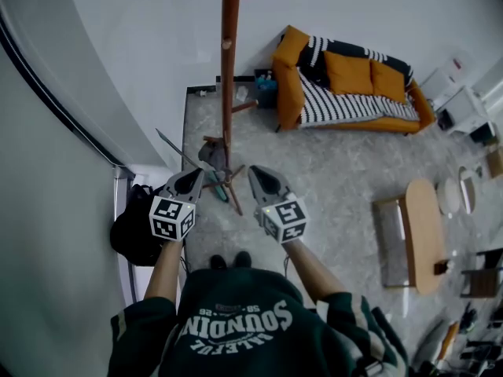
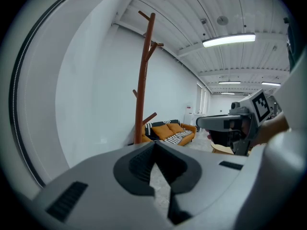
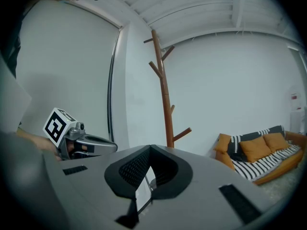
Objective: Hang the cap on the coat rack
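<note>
The brown wooden coat rack [image 1: 229, 69] rises straight ahead, and its feet spread on the floor just beyond both grippers. It also shows in the left gripper view [image 2: 144, 80] and the right gripper view [image 3: 163, 90]. Its pegs are bare. My left gripper [image 1: 196, 175] [image 2: 154, 145] is shut with nothing in it. My right gripper [image 1: 255, 171] [image 3: 150, 147] is shut and empty too, level with the left one. A black bundle [image 1: 132, 230] sits by my left forearm; I cannot tell whether it is the cap.
An orange sofa [image 1: 346, 85] with striped cushions stands at the back right. A low wooden table [image 1: 424, 234] is on the right. A white wall and a curved dark-framed panel [image 1: 55, 100] close off the left. Small grey and teal items [image 1: 214, 163] lie at the rack's base.
</note>
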{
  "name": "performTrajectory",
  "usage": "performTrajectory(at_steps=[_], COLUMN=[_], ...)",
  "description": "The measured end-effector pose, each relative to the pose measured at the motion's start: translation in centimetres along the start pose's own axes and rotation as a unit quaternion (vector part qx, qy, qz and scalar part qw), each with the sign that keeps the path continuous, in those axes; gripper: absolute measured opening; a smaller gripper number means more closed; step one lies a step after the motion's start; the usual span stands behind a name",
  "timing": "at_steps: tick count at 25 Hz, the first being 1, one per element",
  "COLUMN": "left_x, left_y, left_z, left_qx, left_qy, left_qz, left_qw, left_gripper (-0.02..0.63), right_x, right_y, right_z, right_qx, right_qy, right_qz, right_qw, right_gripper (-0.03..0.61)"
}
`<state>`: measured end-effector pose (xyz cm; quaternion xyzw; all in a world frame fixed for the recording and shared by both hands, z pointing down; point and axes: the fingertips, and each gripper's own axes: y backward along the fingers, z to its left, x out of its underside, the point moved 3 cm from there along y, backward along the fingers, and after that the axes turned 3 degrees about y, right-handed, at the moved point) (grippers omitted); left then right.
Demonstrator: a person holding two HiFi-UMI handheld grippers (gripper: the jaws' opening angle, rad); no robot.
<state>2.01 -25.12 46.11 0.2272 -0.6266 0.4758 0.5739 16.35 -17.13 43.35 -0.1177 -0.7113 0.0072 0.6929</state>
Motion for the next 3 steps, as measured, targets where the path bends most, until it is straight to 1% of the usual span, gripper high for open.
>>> performTrajectory(at_steps=[3], left_x=[0.34], left_y=[-0.28], left_z=[0.13], left_qx=[0.000], left_qy=[0.004], left_qz=[0.001], left_qw=[1.0000], left_gripper=[0.002], right_x=[0.38], right_y=[-0.18], right_z=[-0.16], right_qx=[0.001], right_qy=[-0.003], right_qz=[0.004], right_qw=[1.000], right_gripper=[-0.002])
